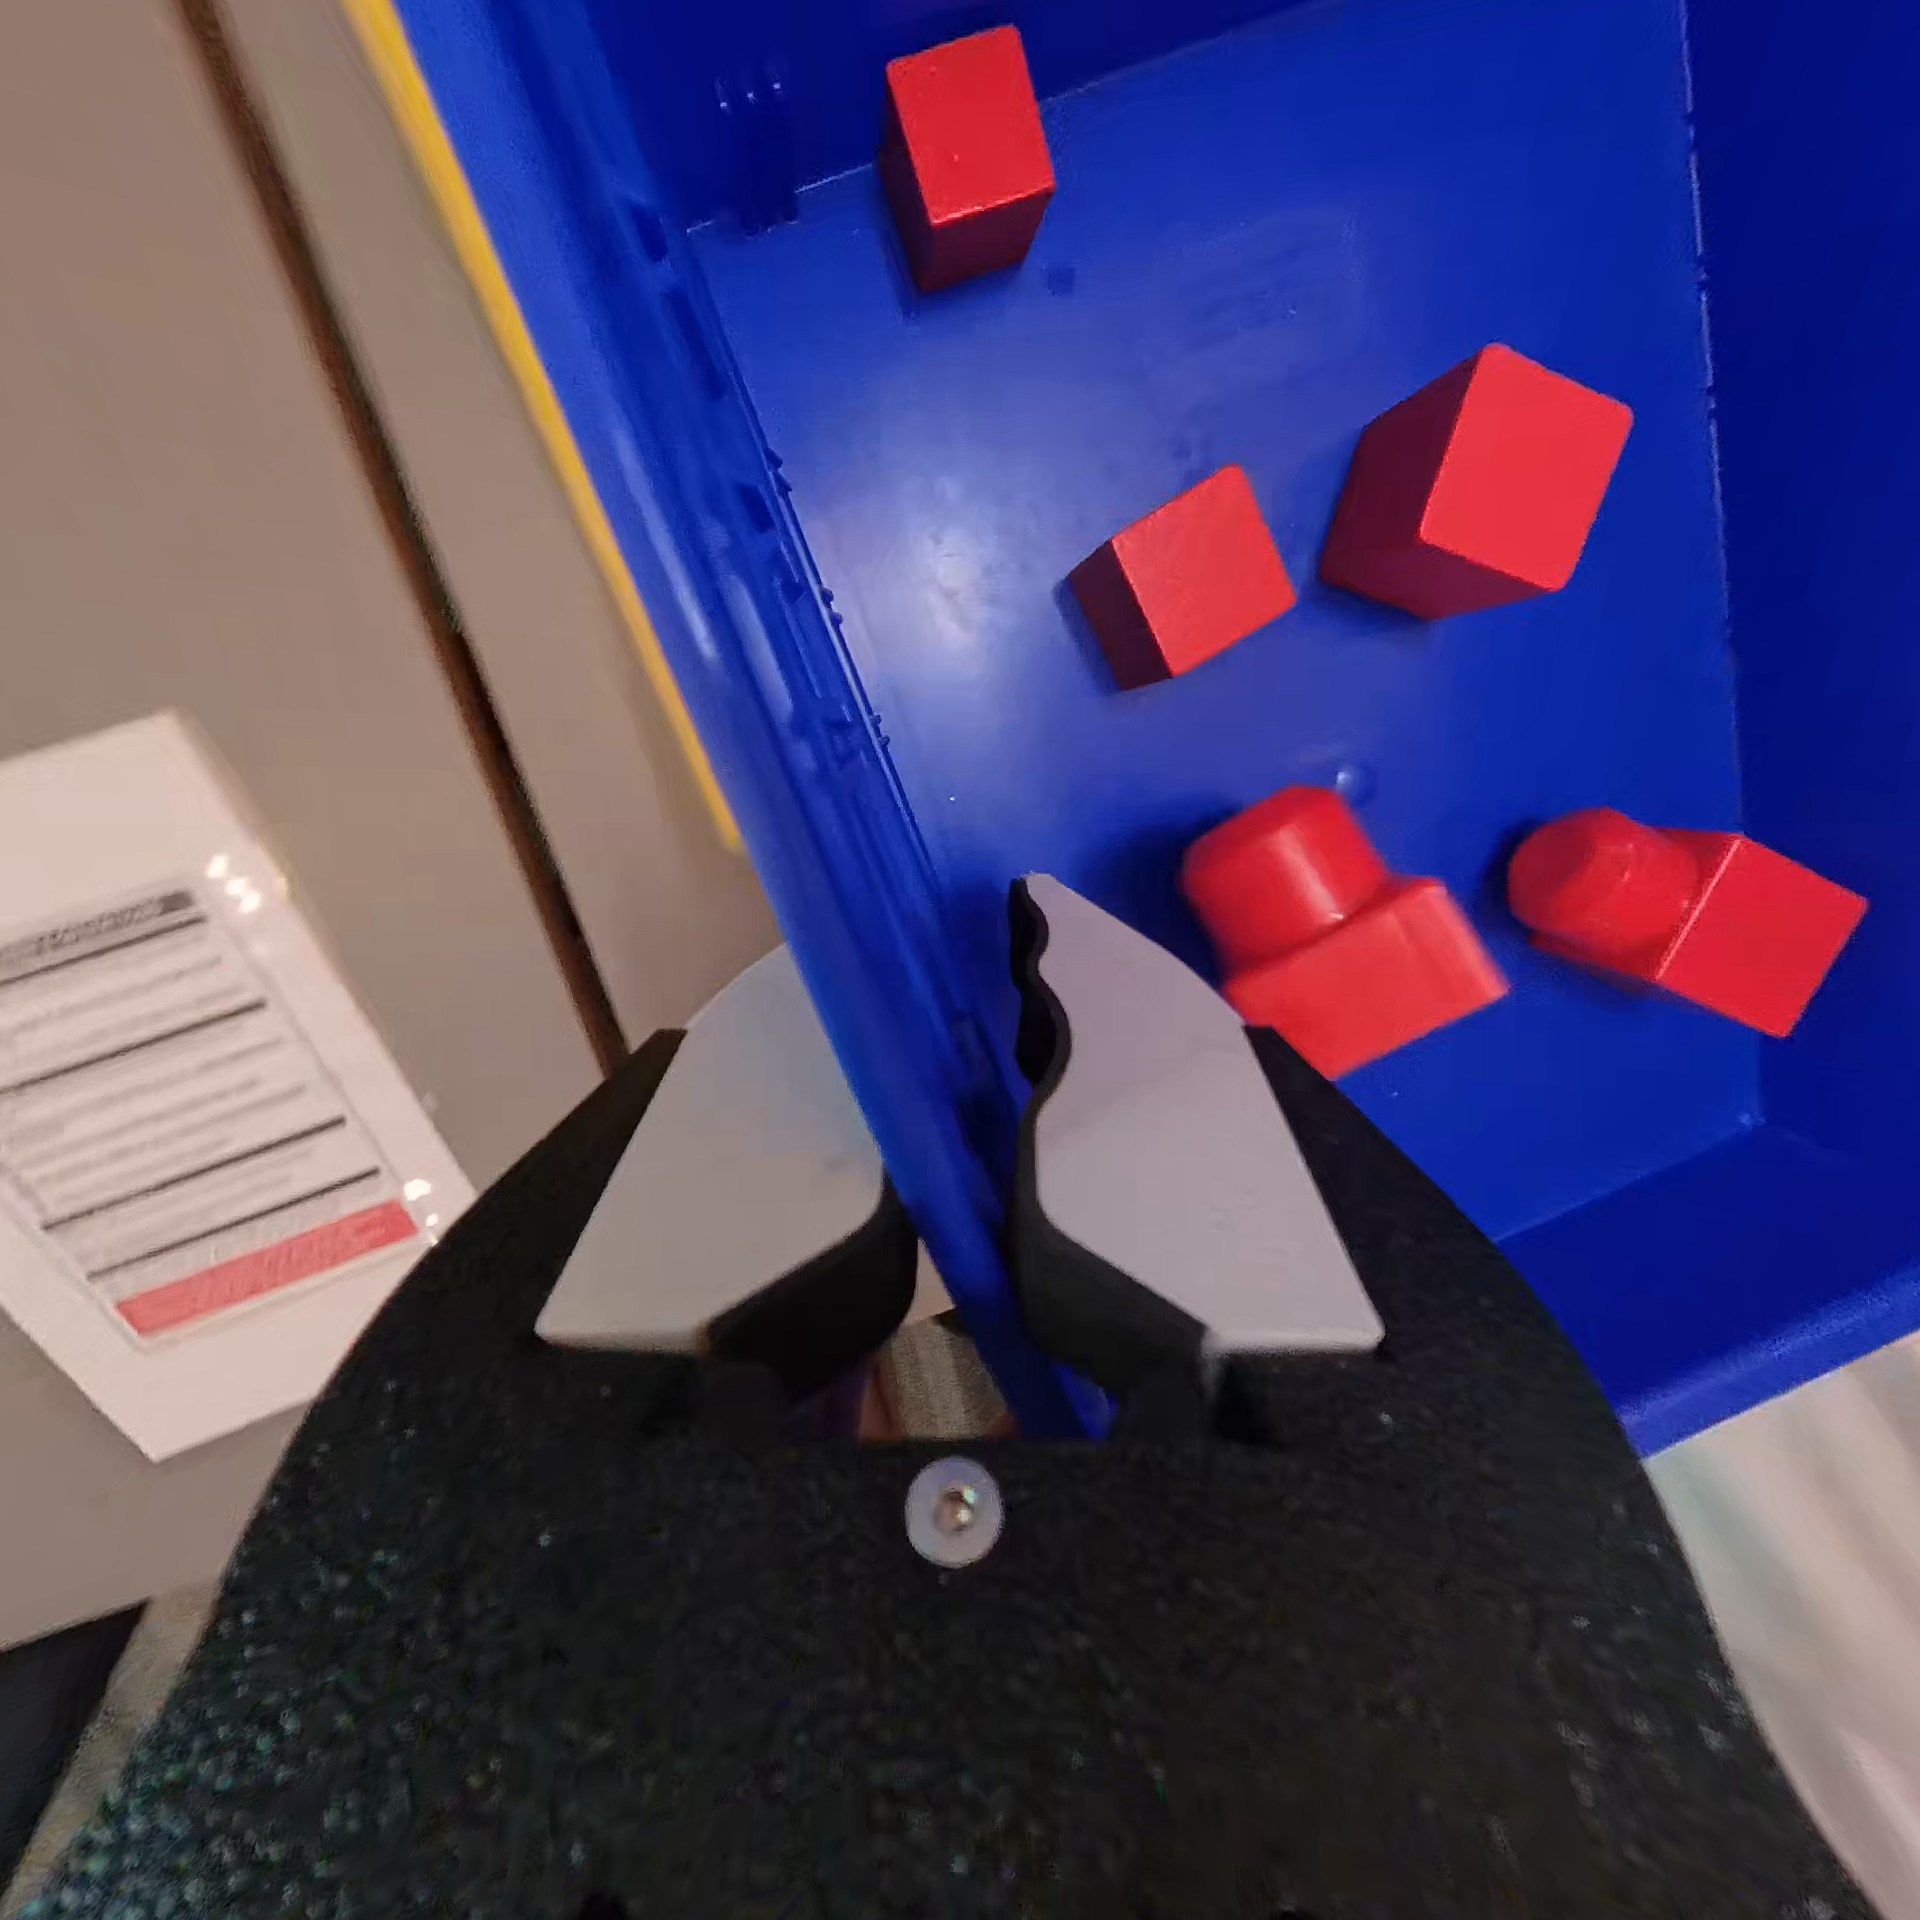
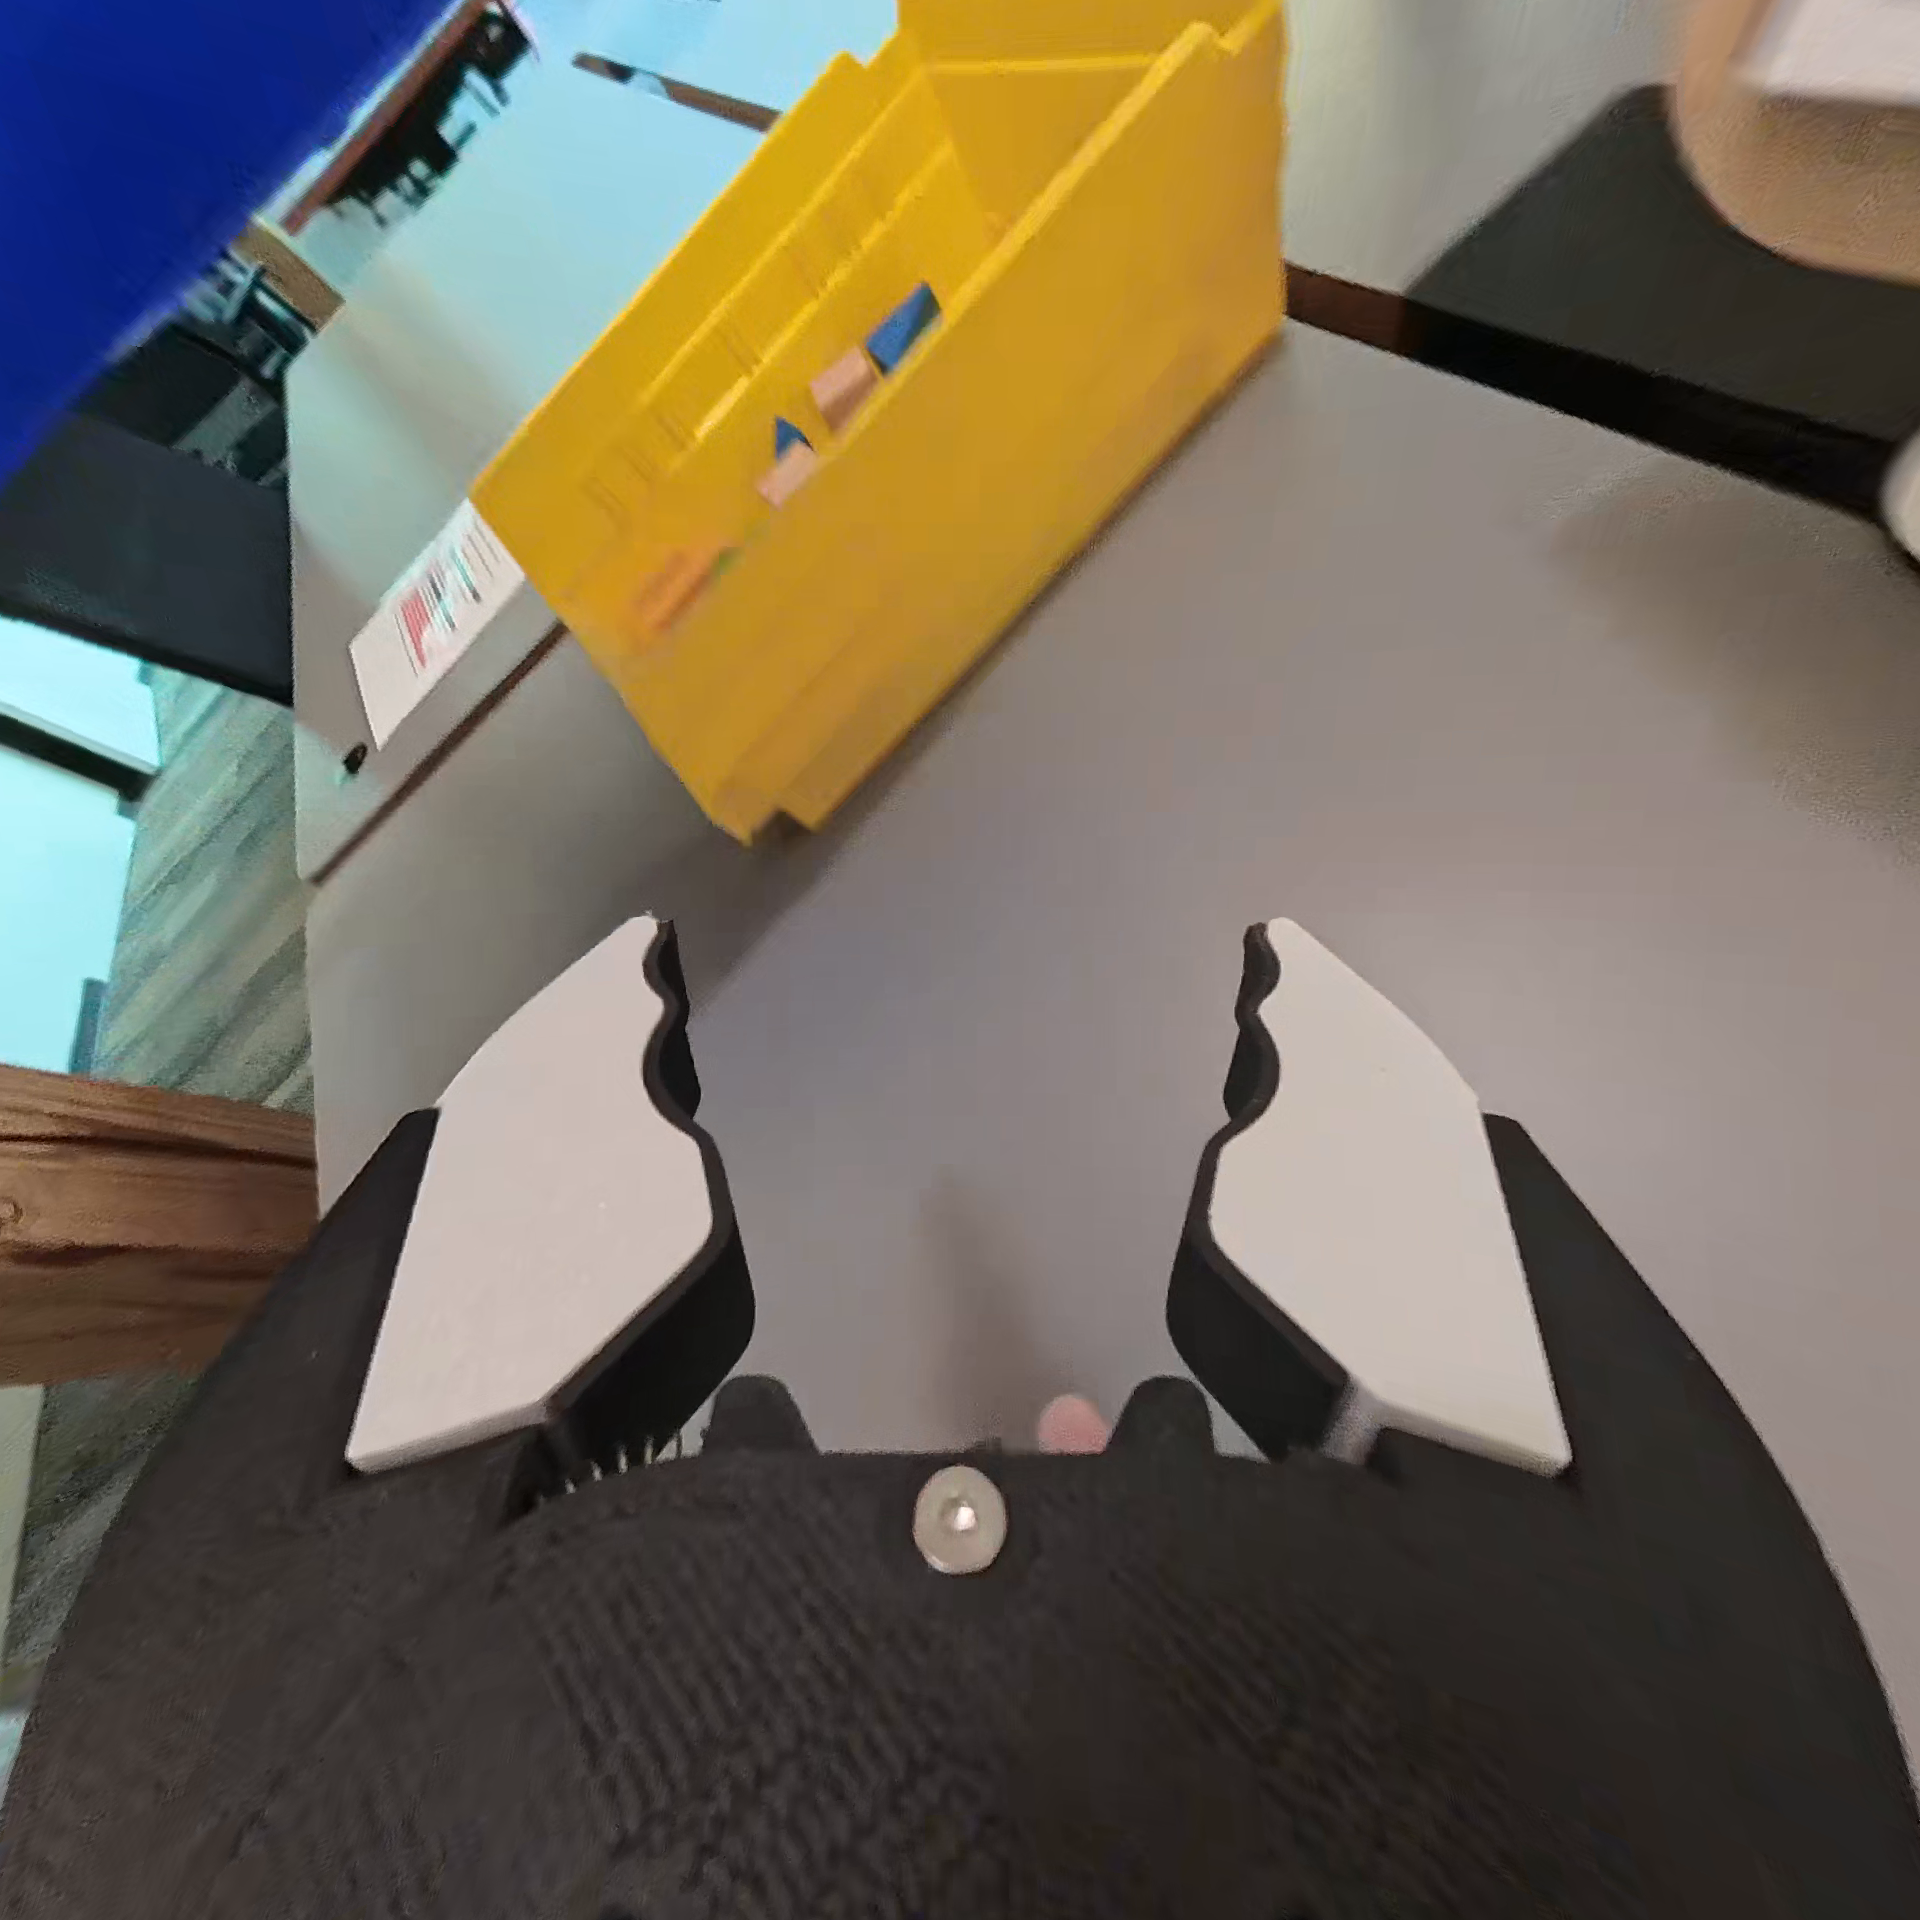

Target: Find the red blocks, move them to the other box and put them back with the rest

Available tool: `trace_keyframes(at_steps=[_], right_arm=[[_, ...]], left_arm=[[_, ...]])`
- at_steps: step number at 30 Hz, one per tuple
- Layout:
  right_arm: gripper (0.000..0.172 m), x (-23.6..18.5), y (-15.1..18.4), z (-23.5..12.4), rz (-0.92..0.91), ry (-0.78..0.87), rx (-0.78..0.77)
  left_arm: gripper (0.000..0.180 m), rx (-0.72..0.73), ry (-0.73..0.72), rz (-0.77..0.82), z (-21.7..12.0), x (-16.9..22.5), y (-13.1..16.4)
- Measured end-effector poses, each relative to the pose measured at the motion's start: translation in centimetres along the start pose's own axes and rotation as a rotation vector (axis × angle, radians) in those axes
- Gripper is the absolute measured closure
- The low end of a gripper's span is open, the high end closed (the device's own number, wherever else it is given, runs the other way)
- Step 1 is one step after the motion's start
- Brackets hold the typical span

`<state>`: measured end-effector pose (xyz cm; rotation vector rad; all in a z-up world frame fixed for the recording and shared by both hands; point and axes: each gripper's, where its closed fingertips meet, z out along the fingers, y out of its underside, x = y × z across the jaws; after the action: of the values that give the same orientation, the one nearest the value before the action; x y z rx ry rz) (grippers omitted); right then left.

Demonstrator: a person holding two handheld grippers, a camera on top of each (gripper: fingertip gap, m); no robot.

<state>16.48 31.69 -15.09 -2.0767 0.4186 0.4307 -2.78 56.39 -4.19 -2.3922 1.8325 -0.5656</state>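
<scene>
The left gripper (image 1: pixel 935 997) is seen with its jaws clenched on the side wall of the blue box (image 1: pixel 1195 416), one finger outside the wall and the other finger (image 1: pixel 1143 1091) inside it. Five red blocks are found on the floor of that box: a cuboid (image 1: pixel 966 156) at the far end, two cubes (image 1: pixel 1184 577) (image 1: pixel 1481 483) near the middle, and two pegged pieces (image 1: pixel 1340 925) (image 1: pixel 1694 914) nearest the jaws, each lying apart from the others. A laminated sheet (image 1: pixel 187 1060) is noted on the grey desk (image 1: pixel 104 416) to the left of the box. The right gripper (image 2: pixel 961 935) is held above the desk with its jaws released and wide apart, nothing between them. The yellow box (image 2: pixel 935 468) is observed ahead of it on the desk, with blue and wood-coloured blocks (image 2: pixel 852 384) inside. A blue corner of the other box (image 2: pixel 135 156) is visible at upper left in the right wrist view.
</scene>
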Motion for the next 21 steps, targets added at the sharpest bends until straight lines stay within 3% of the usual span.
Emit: trace_keyframes(at_steps=[4,9,14,21], right_arm=[[0.069,-2.0,-4.7,7.8,0.034,0.009,-0.002],[0.071,-1.3,-7.2,15.2,0.065,0.104,-0.072],[0.09,-1.3,-7.6,18.9,0.152,0.114,-0.115],[0.1,0.4,-5.8,21.2,0.198,0.199,-0.196]], left_arm=[[0.165,0.037,-0.02,-0.13,-1.4,-5.8,2.8],[0.165,0.044,-0.05,-0.23,-1.8,-10.8,5.8],[0.165,0.022,-0.068,-0.281,-1.0,-14.1,8.1],[0.164,0.029,-0.064,-0.292,0.5,-15.6,8.7]])
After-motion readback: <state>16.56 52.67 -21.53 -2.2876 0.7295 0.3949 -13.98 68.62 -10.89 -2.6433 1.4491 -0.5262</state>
